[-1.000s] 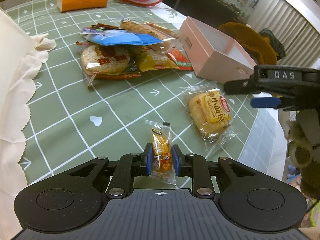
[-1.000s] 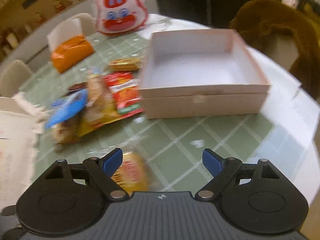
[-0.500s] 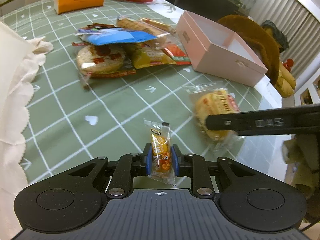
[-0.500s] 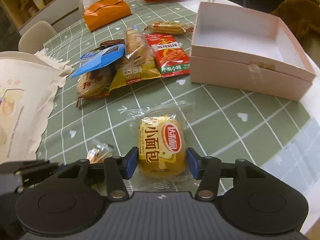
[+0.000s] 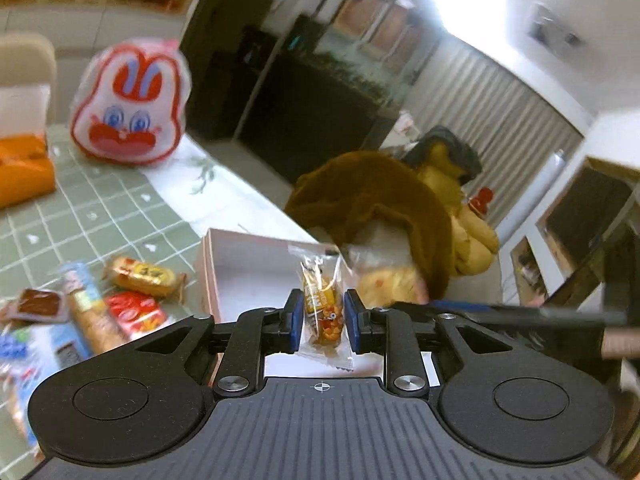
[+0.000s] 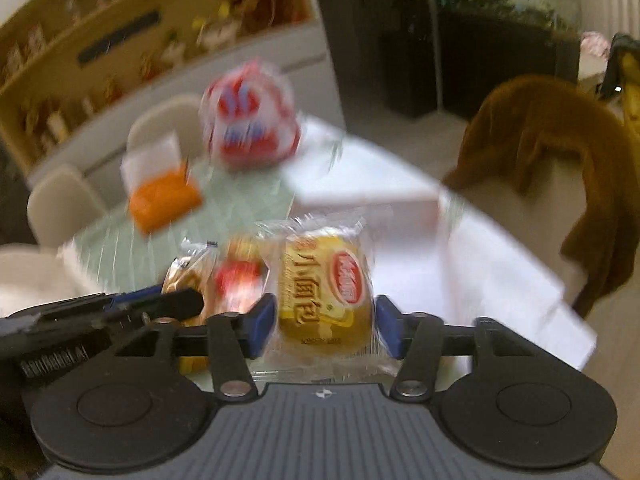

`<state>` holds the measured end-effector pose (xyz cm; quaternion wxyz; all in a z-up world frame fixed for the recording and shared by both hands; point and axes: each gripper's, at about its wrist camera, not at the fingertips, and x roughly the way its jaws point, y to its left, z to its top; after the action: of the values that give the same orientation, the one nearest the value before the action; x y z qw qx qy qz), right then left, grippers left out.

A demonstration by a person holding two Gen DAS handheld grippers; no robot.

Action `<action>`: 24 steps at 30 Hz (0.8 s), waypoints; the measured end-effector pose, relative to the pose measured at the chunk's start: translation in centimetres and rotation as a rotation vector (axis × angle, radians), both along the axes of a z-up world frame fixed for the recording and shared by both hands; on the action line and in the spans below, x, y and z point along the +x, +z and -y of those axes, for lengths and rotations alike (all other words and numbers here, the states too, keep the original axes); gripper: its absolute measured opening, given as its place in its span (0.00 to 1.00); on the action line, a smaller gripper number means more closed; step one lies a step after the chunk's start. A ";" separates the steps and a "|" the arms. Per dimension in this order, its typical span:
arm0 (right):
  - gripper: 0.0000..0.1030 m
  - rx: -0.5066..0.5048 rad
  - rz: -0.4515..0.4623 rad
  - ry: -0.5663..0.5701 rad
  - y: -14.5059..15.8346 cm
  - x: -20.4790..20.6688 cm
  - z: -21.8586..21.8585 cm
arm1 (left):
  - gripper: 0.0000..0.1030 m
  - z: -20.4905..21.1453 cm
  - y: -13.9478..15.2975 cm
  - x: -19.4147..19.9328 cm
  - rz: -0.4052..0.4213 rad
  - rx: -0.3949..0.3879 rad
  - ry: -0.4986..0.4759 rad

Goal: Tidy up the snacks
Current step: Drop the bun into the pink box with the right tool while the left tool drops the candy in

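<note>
Both tongs have lifted their packets, the small candy packet [image 5: 322, 307] and bread packet [image 6: 325, 296], toward the pink box [image 5: 248, 268].

Left tool [image 5: 322, 322] clamps small snack packet [image 5: 323, 312], raised before open pink box [image 5: 256, 268].

Open box ahead, both grippers side by side over it

The pink box [image 5: 224, 276] lies open-topped with bare floor showing, free from above. The right gripper [image 5: 460, 308] crowds its right side, just beside the left gripper [image 5: 320, 318]. A pile of snacks [image 5: 120, 300] blocks the box's left flank; a brown garment on a chair [image 5: 384, 208] stands behind it
</note>
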<state>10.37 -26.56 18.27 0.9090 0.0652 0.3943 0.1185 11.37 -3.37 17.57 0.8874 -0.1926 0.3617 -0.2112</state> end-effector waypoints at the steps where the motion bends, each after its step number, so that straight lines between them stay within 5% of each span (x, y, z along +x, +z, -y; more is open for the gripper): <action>1: 0.82 -0.001 0.008 -0.024 0.1 1.0 0.5 | 0.26 -0.1 -0.5 1.7 -0.039 0.011 0.022; 7: 0.82 0.043 -0.026 -0.055 -2.6 1.7 3.9 | 0.27 -2.2 -4.8 6.7 -0.138 0.129 0.122; 15: 0.82 0.036 -0.193 -0.093 -9.5 -0.5 4.7 | 0.27 -4.8 -9.7 15.7 -0.117 0.301 0.254; 19: 0.81 -0.008 -0.225 -0.089 -10.8 -2.3 4.0 | 0.27 -3.8 -12.2 18.8 -0.172 0.401 0.126; 24: 0.81 0.002 -0.277 -0.058 -12.4 -3.0 2.5 | 0.26 -3.6 -13.4 14.8 -0.185 0.427 -0.038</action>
<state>7.33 -29.04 5.91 0.8488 0.0933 0.5137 0.0825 26.16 0.19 4.15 0.8670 -0.0123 0.4814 -0.1280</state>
